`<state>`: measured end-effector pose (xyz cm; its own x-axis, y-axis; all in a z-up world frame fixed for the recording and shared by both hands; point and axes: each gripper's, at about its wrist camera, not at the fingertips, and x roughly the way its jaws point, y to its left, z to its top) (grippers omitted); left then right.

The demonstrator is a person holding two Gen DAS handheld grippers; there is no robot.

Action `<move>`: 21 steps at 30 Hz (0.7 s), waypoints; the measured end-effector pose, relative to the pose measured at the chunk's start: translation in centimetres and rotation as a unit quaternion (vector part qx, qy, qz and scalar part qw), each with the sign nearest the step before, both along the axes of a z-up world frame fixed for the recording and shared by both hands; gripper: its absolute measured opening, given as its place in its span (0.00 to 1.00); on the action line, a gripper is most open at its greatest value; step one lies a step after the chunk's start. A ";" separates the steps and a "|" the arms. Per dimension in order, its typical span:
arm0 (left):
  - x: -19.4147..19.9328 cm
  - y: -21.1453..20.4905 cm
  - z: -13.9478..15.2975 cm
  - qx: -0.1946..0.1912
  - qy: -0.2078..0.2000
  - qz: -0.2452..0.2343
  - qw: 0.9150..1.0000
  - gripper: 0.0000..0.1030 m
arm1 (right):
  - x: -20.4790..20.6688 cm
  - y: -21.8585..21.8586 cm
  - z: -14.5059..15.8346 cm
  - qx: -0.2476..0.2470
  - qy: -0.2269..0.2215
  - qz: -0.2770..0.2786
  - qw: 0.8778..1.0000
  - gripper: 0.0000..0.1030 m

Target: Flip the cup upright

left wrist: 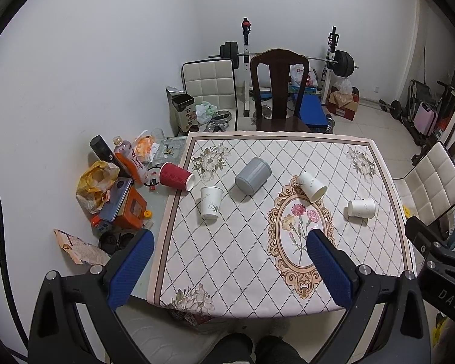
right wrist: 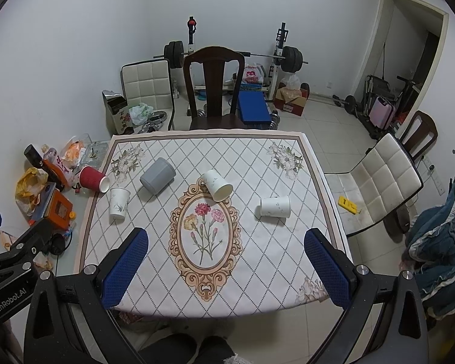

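Several cups sit on the patterned tablecloth (left wrist: 242, 257) (right wrist: 154, 236). A red ribbed cup (left wrist: 176, 176) (right wrist: 93, 179) lies on its side at the left edge. A grey cup (left wrist: 253, 176) (right wrist: 157, 176) lies on its side. A white paper cup (left wrist: 210, 202) (right wrist: 118, 202) stands upright. Two more white cups lie on their sides, one in the middle (left wrist: 311, 187) (right wrist: 217, 184) and one at the right (left wrist: 361, 208) (right wrist: 274, 207). My left gripper (left wrist: 230, 238) and right gripper (right wrist: 226, 238) are both open and empty, held above the table's near edge.
Clutter of bottles, bags and boxes (left wrist: 115, 188) (right wrist: 45, 188) fills the table's left strip. A dark wooden chair (left wrist: 277, 91) (right wrist: 214, 91) stands at the far side, a white padded chair (left wrist: 430, 182) (right wrist: 379, 182) at the right. Weight bench and barbell (left wrist: 288, 57) stand behind.
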<state>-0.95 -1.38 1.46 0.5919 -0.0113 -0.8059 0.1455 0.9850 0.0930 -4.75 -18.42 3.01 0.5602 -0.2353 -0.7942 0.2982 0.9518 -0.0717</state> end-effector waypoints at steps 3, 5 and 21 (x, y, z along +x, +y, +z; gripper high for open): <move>-0.3 0.5 0.4 -0.002 -0.002 0.000 1.000 1.00 | -1.1 0.4 1.5 -0.002 -0.002 0.001 1.000 1.00; -0.4 0.5 0.4 -0.003 -0.001 0.000 1.000 1.00 | -1.5 0.5 1.9 -0.003 -0.003 0.002 1.000 1.00; -0.8 0.7 0.9 -0.006 -0.004 0.002 1.000 1.00 | -1.2 1.0 2.0 -0.002 -0.001 0.005 1.000 1.00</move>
